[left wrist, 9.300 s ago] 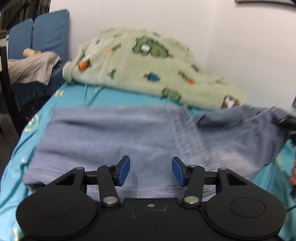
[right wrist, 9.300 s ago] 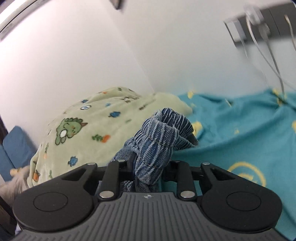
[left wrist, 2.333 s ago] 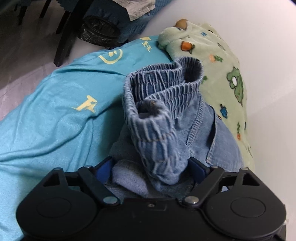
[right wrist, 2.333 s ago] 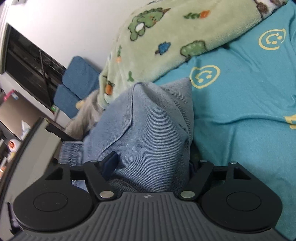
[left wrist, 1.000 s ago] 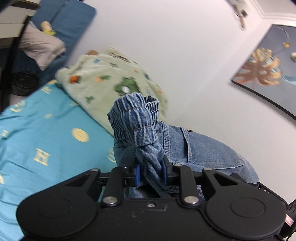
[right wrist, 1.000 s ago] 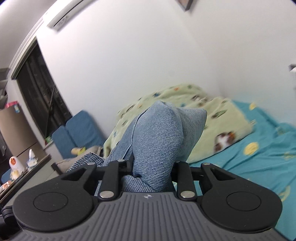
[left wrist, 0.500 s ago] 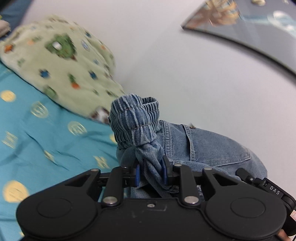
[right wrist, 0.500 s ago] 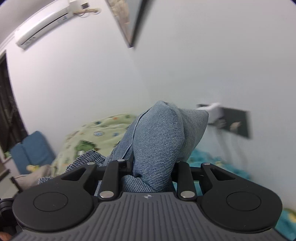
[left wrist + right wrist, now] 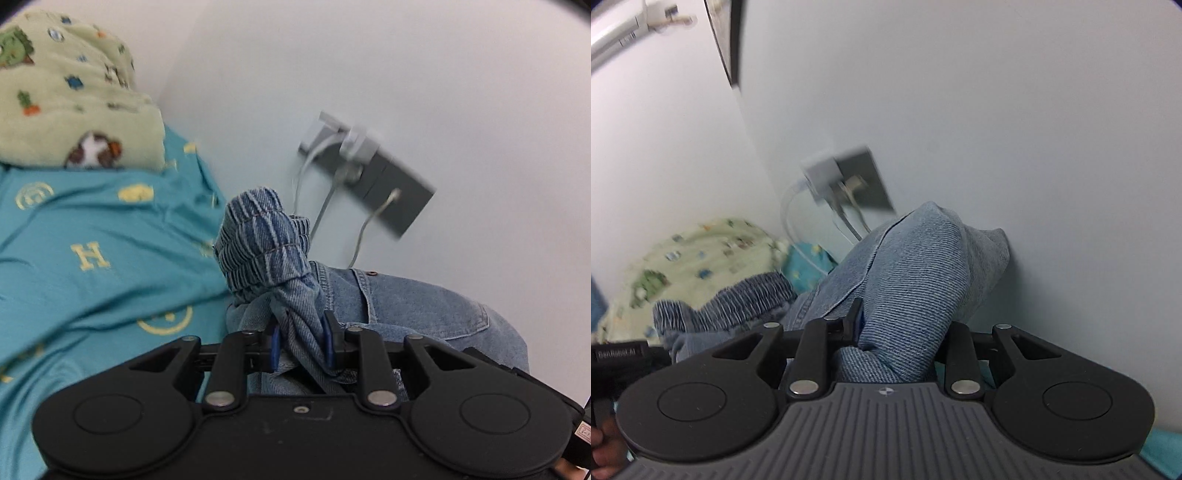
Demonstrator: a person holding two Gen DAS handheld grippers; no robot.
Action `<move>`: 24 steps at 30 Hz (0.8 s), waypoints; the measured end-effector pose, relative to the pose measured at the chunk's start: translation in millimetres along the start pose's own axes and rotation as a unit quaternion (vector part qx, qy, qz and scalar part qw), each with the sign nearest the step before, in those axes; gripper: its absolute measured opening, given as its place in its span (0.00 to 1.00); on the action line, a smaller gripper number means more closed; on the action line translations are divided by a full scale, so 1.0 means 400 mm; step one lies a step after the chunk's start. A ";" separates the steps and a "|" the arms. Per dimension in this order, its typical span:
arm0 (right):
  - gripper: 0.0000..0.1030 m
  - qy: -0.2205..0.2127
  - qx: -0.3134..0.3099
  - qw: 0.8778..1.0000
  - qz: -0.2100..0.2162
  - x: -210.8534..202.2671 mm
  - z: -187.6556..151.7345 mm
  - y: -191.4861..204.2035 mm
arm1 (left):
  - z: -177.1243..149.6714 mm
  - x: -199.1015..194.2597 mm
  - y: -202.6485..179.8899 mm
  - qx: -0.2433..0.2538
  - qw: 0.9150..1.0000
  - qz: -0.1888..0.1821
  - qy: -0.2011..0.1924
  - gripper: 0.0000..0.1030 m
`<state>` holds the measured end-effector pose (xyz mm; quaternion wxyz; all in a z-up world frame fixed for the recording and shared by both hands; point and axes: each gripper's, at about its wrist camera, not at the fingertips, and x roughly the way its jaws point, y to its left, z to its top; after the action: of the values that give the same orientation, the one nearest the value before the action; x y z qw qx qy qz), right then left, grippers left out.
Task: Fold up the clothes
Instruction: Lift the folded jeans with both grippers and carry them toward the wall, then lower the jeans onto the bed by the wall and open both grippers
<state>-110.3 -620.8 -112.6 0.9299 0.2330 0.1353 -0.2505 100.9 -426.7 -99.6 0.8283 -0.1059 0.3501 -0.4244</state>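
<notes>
Left wrist view only: teal bed sheet with yellow letter and smiley prints (image 9: 96, 236), spread to the left of the jeans; the rear patch pocket and rivet of the jeans, right of the gripper.

Right wrist view only: dark picture frame edge (image 9: 729, 40) high on the wall and a white air-conditioning unit (image 9: 617, 33) in the top left corner; a fingertip (image 9: 602, 448) at the bottom left edge, beside a black labelled housing.

Both views: pale green fleece blanket with animal prints (image 9: 70, 96), lying beyond the jeans against the wall; grey wall socket plate with white plug and cables (image 9: 369, 173), on the white wall above the jeans. Background blurred in both.

Item: light blue denim jeans with gathered elastic waistband (image 9: 413, 306). Held off the bed by two points, the cloth spanning between the grippers.

Left gripper (image 9: 301, 347): black body, blue pads. Jaws narrow, clamped on a twisted bunch of denim just below the waistband; the ribbed waistband (image 9: 258, 240) bulges up past the fingertips.

Right gripper (image 9: 899, 332): black arms, grey ribbed body. Jaws narrow, gripping a thick fold of plain denim that rises in a rounded hump above the fingertips; the waistband (image 9: 738, 299) trails off to its left.
</notes>
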 end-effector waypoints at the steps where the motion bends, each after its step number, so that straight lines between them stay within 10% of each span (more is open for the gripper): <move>1: 0.26 0.016 0.003 1.000 -0.010 0.017 -0.017 -0.006 | -0.012 0.014 0.004 0.006 1.000 -0.001 0.006 0.20; 14: 0.29 0.133 0.062 0.986 -0.075 0.058 -0.130 -0.090 | -0.072 0.034 0.033 0.041 0.998 -0.011 0.041 0.27; 19: 0.36 0.131 0.091 0.984 -0.083 0.037 -0.126 -0.088 | -0.043 -0.050 -0.001 0.079 0.996 0.022 0.023 0.64; 24: 0.58 0.126 0.098 0.982 -0.097 0.012 -0.107 -0.065 | -0.008 -0.178 -0.021 0.074 0.997 0.035 0.004 0.72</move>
<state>-125.9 -621.0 -160.3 0.8491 0.3389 0.2484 -0.3202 65.3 -376.3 -63.0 0.8470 -0.0299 0.3241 -0.4202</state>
